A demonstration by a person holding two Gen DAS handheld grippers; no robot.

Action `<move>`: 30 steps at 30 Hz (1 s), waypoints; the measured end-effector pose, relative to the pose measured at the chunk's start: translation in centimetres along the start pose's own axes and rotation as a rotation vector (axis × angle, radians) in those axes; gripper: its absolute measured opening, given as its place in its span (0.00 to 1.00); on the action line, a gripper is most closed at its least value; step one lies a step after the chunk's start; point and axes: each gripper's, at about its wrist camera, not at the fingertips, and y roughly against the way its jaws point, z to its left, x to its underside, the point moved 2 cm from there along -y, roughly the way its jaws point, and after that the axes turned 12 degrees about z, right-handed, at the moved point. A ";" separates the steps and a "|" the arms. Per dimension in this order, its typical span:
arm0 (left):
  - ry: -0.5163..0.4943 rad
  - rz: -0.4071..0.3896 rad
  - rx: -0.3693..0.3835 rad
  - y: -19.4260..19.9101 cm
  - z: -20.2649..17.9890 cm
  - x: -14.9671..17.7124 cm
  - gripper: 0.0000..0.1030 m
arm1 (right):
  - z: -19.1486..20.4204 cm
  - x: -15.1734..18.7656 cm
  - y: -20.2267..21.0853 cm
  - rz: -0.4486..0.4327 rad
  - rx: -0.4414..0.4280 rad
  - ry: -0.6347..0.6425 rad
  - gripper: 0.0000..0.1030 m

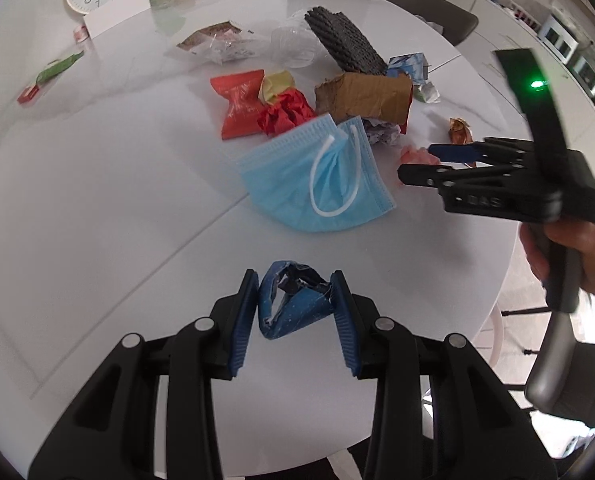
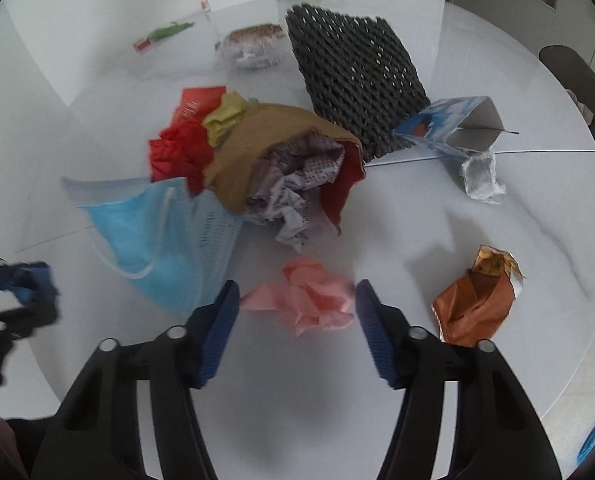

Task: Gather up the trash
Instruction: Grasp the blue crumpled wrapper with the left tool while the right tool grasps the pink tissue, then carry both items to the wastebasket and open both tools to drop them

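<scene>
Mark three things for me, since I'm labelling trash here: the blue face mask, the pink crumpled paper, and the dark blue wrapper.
blue face mask (image 1: 293,184), left wrist view, on its pleated front.
pink crumpled paper (image 2: 313,298), right wrist view, on its crumpled middle.
dark blue wrapper (image 1: 297,308), left wrist view, on its dotted lower face.

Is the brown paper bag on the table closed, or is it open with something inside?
Open. The brown paper bag lies on its side, its mouth gaping toward the right wrist camera, and crumpled printed paper spills out of it.

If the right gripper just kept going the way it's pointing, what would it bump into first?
Most likely the crumpled pink paper, which lies between the fingers of the right gripper, with the white table under it. The picture is blurred, so I can't tell whether they already touch it.
</scene>
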 end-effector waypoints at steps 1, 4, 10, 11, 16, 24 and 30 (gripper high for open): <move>-0.011 0.002 -0.002 0.2 0.3 -0.2 0.36 | 0.0 -0.1 -0.2 0.001 0.005 0.004 0.53; -0.031 0.005 -0.006 0.6 0.8 -0.5 0.36 | 0.1 -0.1 -0.3 -0.001 0.030 0.008 0.50; -0.075 0.004 -0.012 1.3 1.2 -1.9 0.36 | 0.1 -0.1 -0.3 -0.013 0.038 -0.050 0.48; -0.085 0.002 -0.014 1.5 1.1 -2.2 0.36 | 0.1 -0.1 -0.2 -0.019 0.035 -0.060 0.47; -0.159 -0.024 -0.019 2.5 0.1 -3.3 0.36 | -0.9 0.5 1.4 -0.058 -0.004 -0.160 0.40; -0.212 -0.020 0.018 2.4 -1.4 -4.6 0.36 | -1.1 0.4 1.9 -0.084 0.004 -0.143 0.64; -0.216 -0.031 0.014 2.6 -1.4 -4.6 0.36 | 0.3 -1.3 -0.2 0.001 0.035 0.059 0.62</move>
